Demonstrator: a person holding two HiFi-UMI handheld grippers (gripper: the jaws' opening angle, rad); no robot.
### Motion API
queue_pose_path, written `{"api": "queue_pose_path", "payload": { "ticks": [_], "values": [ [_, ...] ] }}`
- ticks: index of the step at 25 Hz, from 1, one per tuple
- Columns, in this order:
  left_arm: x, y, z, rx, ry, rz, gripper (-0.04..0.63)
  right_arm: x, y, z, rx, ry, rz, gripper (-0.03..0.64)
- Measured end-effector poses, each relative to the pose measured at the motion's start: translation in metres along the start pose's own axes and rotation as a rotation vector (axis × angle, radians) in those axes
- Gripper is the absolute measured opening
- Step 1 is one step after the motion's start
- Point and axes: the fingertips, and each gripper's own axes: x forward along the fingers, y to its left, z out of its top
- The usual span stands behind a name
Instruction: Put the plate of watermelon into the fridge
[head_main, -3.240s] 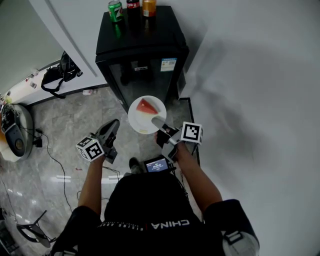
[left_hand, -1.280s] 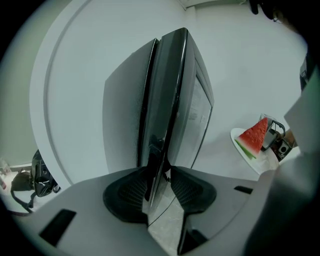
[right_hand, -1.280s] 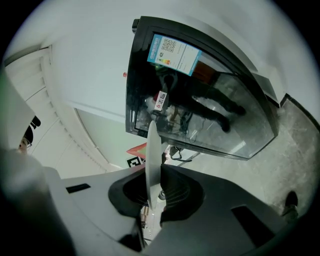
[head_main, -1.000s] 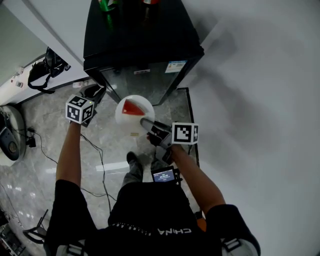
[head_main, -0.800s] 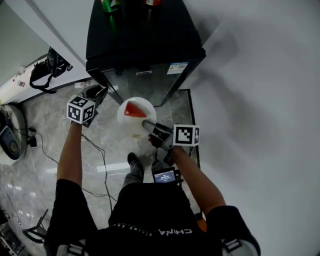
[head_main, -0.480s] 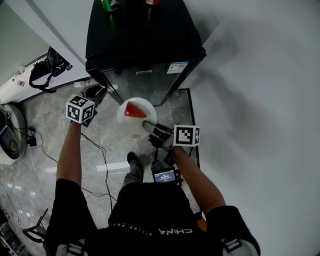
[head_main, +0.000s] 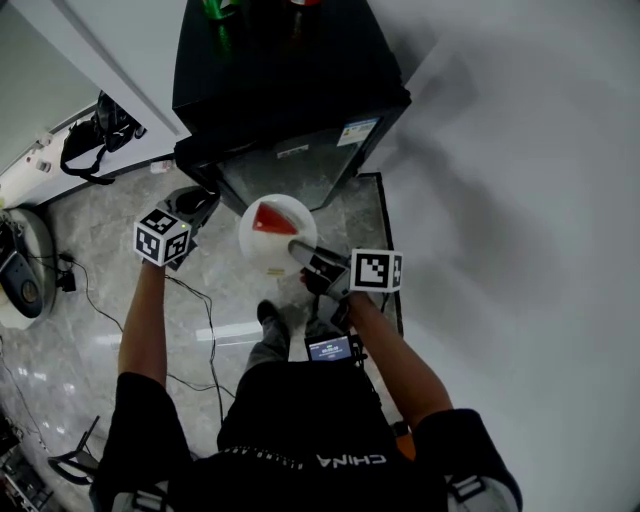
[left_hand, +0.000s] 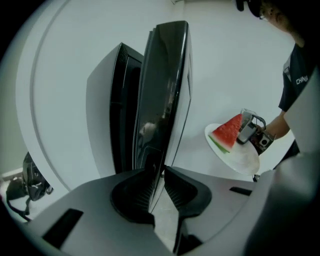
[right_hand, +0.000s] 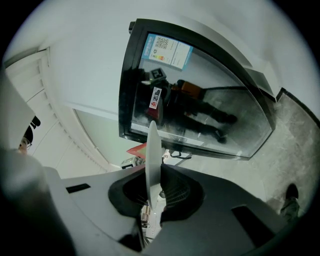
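My left claw (left_hand: 161, 172) has just been closing, pads pinching the edge of the door (left_hand: 165, 90), which is ajar. My right claw (right_hand: 152, 186) is clamped narrow on the plate (right_hand: 152, 142) rim. Watermelon (head_main: 271, 218) sits on it, just in front of the fridge (head_main: 280, 90).

A plain indoor room: black fridge (head_main: 290, 90), marble-tiled floor (head_main: 80, 340), trailing cables (head_main: 209, 335).
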Motion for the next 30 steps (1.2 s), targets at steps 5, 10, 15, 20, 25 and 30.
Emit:
{"api": "queue_pose_path", "payload": {
  "ticks": [5,10,15,20,25,30],
  "values": [
    [-0.012,-0.041,-0.017,-0.046,-0.042,-0.033,0.061,-0.020,0.000,-0.022,0.015,-0.015,-0.016,0.033],
    [-0.024,-0.082,-0.029,-0.001,-0.025,-0.096,0.049,-0.035,0.024,-0.062,0.037,-0.092,0.112,0.034],
    [-0.028,-0.124,-0.039,0.047,-0.019,-0.157,0.043,-0.066,0.014,-0.104,0.038,-0.148,0.043,0.033],
    [-0.007,-0.193,-0.070,0.083,-0.003,-0.170,0.043,-0.120,-0.016,-0.146,0.041,-0.182,0.098,0.033],
    [-0.007,-0.239,-0.063,0.091,0.025,-0.204,0.044,-0.158,-0.011,-0.158,0.050,-0.171,0.096,0.033],
    [-0.005,-0.295,-0.052,0.129,0.043,-0.291,0.043,-0.193,-0.003,-0.175,0.061,-0.171,0.078,0.034]
  ]
}}
